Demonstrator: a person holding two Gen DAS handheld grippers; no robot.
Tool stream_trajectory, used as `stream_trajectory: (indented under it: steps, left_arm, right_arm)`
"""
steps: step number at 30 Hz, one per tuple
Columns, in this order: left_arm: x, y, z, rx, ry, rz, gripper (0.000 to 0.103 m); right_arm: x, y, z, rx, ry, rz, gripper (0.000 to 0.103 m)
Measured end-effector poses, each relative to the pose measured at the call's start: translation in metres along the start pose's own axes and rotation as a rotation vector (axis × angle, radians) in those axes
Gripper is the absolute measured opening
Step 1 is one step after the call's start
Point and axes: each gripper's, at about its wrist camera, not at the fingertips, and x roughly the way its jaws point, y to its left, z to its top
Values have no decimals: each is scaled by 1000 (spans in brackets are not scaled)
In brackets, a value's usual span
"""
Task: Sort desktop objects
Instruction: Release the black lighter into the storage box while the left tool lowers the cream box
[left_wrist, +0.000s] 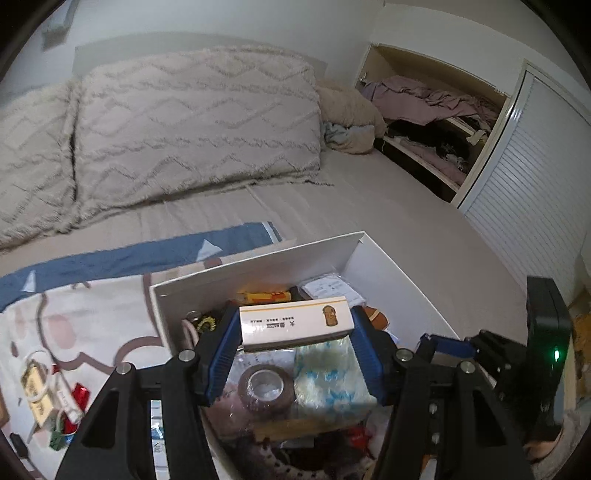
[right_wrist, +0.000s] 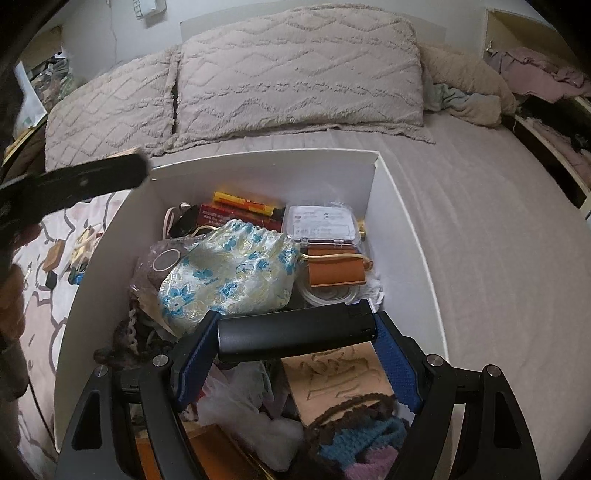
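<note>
The left gripper (left_wrist: 295, 343) has a matte black frame with angular linkage arms, round silver pivot screws and blue ribbed pads on its fingers (left_wrist: 221, 354). The right gripper (right_wrist: 295, 354) is built alike: black arms with triangular cut-outs, silver screws, blue textured pads. A green indicator light (left_wrist: 556, 355) glows on its black housing.

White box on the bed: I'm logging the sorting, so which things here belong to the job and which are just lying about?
Part of the job:
- white box
- matchbox held by left gripper
- black lighter held by right gripper
- brocade pouch
- tape roll

Lying about:
- pillows
- wardrobe clothes
</note>
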Motion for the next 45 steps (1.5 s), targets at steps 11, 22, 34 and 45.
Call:
stream_trajectory:
  steps: [11,22,34,45]
  left_arm:
    - [41,-15,26,2,77,-58,59]
    - [89,-39,40,-4,195,-93,59]
    - [110,-30,38,-62,226,-94,83]
    - [93,-28,37,-52,203,-79,95]
  right_arm:
    - [3,-5,-2,28,-3,24,82]
    - [6,-11,-5,79,-9,43,82]
    - [7,-18,-7,126,-32,68,82]
    - [7,-19,-8,141,-43,66,81]
